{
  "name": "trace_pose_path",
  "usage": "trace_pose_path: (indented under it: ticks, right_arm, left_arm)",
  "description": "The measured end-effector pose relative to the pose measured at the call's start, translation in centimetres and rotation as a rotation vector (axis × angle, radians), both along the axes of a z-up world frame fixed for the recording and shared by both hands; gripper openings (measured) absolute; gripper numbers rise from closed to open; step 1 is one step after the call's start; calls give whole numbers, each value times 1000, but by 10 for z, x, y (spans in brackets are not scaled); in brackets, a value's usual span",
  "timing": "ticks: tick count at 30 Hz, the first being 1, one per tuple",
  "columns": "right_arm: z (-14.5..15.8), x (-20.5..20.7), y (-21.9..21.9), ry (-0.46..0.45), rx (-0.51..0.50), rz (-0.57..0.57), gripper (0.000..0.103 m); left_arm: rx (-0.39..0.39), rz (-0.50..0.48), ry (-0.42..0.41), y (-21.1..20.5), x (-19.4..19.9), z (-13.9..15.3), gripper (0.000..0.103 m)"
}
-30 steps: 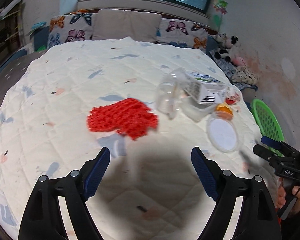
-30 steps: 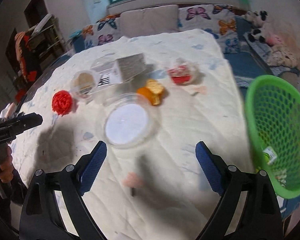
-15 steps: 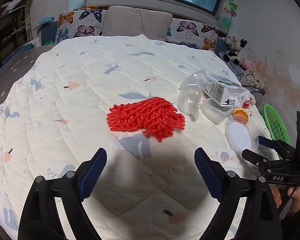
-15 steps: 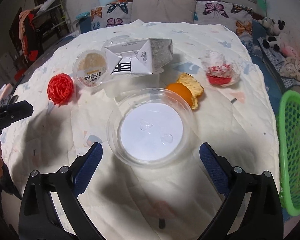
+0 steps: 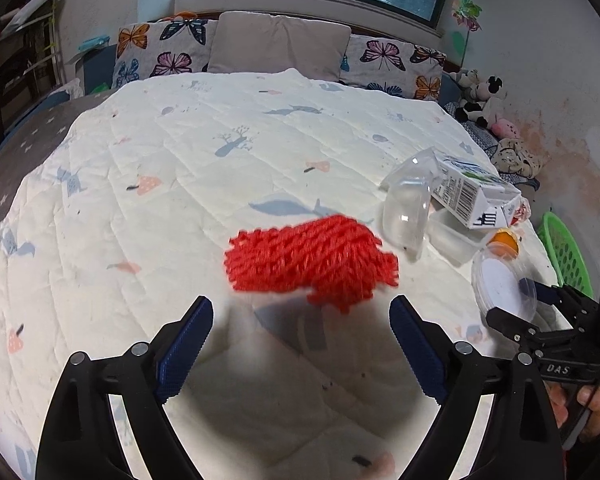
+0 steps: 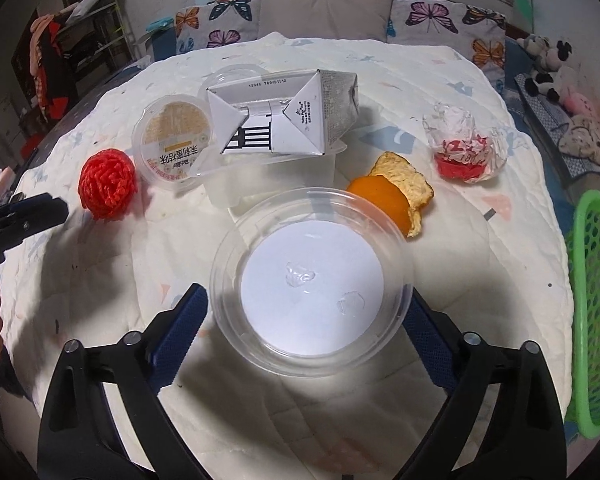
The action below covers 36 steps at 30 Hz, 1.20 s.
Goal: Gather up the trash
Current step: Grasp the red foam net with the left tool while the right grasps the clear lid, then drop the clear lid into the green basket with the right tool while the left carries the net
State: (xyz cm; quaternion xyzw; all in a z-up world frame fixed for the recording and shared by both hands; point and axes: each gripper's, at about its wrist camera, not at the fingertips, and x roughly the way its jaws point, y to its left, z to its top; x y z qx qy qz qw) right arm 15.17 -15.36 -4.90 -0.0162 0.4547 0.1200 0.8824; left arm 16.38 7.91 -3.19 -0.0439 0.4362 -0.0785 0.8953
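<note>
Trash is scattered over the bed (image 5: 148, 208). The left tool (image 5: 300, 340) is held spread above the quilt, nothing between its pads, with the red net (image 5: 312, 264) just ahead of them. The right tool (image 6: 306, 320) is also spread, its jaws having just closed a little; the clear lid (image 6: 312, 280) is seen between the pads, contact not discernible. Carton (image 6: 288, 116), cup (image 6: 176, 142), peel (image 6: 396, 196) and wrapper (image 6: 464, 148) are seen beyond the lid; the green basket (image 6: 596, 312) is seen past the bed's right edge.

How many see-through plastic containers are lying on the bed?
3, maybe more hidden: a round clear lid between the right gripper's open jaws, a labelled cup beside the milk carton, and a rectangular tub under that carton.
</note>
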Motion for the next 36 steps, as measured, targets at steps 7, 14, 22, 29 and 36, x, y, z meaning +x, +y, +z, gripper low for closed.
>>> trace_pose_path:
  ticks: [7, 14, 22, 29, 36]
  right_arm:
    - [1, -1, 0, -4, 1, 0, 91]
    - [6, -6, -4, -8, 23, -2, 91]
    - [10, -15, -13, -17, 40, -10, 91]
    - [15, -25, -19, -28, 51, -9, 91]
    - [25, -38, -31, -49, 77, -15, 91]
  left_arm:
    - [15, -5, 10, -9, 27, -7, 79]
    - [-21, -44, 22, -17, 41, -13, 62]
    - [-26, -93, -3, -26, 35, -11, 37]
    - [-38, -110, -23, -28, 18, -3, 25]
    - [-78, -142, -41, -30, -9, 12, 24]
